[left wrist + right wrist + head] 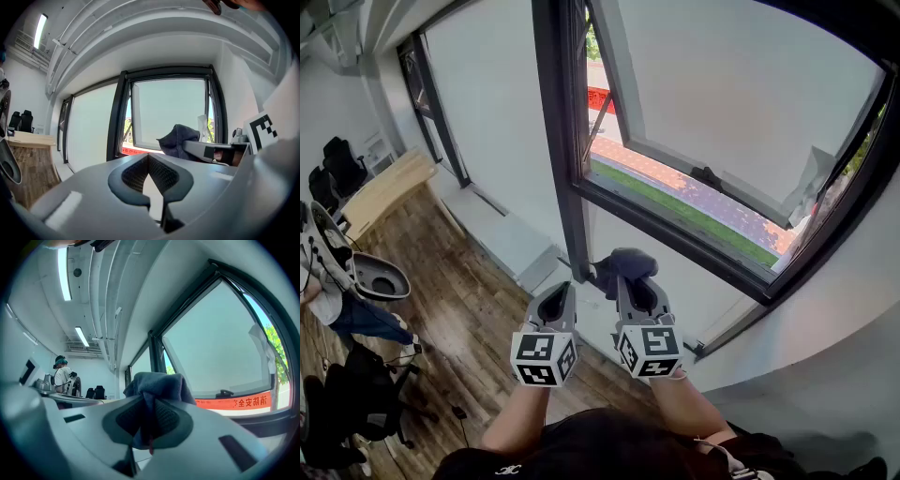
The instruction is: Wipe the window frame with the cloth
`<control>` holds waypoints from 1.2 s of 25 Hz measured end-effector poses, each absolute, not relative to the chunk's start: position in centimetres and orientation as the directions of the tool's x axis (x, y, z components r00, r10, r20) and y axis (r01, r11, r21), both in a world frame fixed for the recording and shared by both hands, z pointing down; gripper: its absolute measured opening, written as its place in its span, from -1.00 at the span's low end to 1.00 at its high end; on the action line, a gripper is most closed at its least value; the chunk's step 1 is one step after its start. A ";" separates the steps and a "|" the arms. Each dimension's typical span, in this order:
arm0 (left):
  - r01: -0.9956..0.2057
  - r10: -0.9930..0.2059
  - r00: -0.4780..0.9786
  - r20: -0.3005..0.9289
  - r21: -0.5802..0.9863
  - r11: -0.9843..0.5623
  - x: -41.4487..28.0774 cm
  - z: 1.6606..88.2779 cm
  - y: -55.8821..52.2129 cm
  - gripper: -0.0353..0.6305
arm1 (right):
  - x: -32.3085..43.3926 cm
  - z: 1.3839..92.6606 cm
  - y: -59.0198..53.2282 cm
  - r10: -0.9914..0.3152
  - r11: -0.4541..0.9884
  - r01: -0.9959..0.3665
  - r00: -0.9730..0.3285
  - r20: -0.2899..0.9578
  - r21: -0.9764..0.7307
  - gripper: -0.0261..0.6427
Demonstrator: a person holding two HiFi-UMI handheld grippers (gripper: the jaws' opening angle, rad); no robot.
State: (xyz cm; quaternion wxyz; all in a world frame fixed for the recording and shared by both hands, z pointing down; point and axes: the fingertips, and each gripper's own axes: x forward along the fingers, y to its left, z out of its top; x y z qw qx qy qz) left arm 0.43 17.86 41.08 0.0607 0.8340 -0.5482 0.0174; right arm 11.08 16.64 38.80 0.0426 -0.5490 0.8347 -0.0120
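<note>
The dark window frame [566, 141] stands in front of me, its lower rail [675, 232] running to the right. A dark blue cloth [625, 262] is bunched against the foot of the upright, with my right gripper [629, 281] shut on it. In the right gripper view the cloth [157, 383] bulges out of the closed gripper [149, 420], with the frame [155, 352] behind. My left gripper [560, 291] hangs just left of it, shut and holding nothing. The left gripper view shows that gripper [149, 174] with jaws together, the cloth [179, 139] to the right and the frame [122, 112] ahead.
The window sash [675, 155] is swung open outward, its handle [705, 175] on the lower edge. A low white ledge [508, 239] runs along the wall over the wooden floor [459, 291]. A person [342, 305] stands at the left among black chairs [342, 161].
</note>
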 end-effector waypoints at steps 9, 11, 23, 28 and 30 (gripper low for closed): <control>-0.918 -0.914 0.394 0.096 0.081 -0.387 0.2 40.6 18.2 -0.87 | 10.2 37.8 17.4 -0.894 0.447 -0.889 -0.438 -0.096 -0.098 -0.79; -0.921 -0.917 0.388 0.096 0.079 -0.381 -0.1 40.7 18.2 -0.87 | 9.6 37.8 17.4 -0.891 0.452 -0.889 -0.444 -0.097 -0.079 -0.79; -0.927 -0.922 0.372 0.111 0.093 -0.363 -4.8 42.2 19.3 -0.87 | 6.3 38.7 17.6 -0.905 0.424 -0.900 -0.418 -0.078 -0.096 -0.78; -0.921 -0.915 0.387 0.112 0.105 -0.376 -7.5 43.2 20.7 -0.87 | 4.5 39.5 19.3 -0.918 0.396 -0.911 -0.389 -0.078 -0.113 -0.78; -0.918 -0.913 0.390 0.121 0.120 -0.377 -8.2 43.7 20.8 -0.87 | 4.1 39.9 19.4 -0.922 0.386 -0.915 -0.381 -0.069 -0.118 -0.78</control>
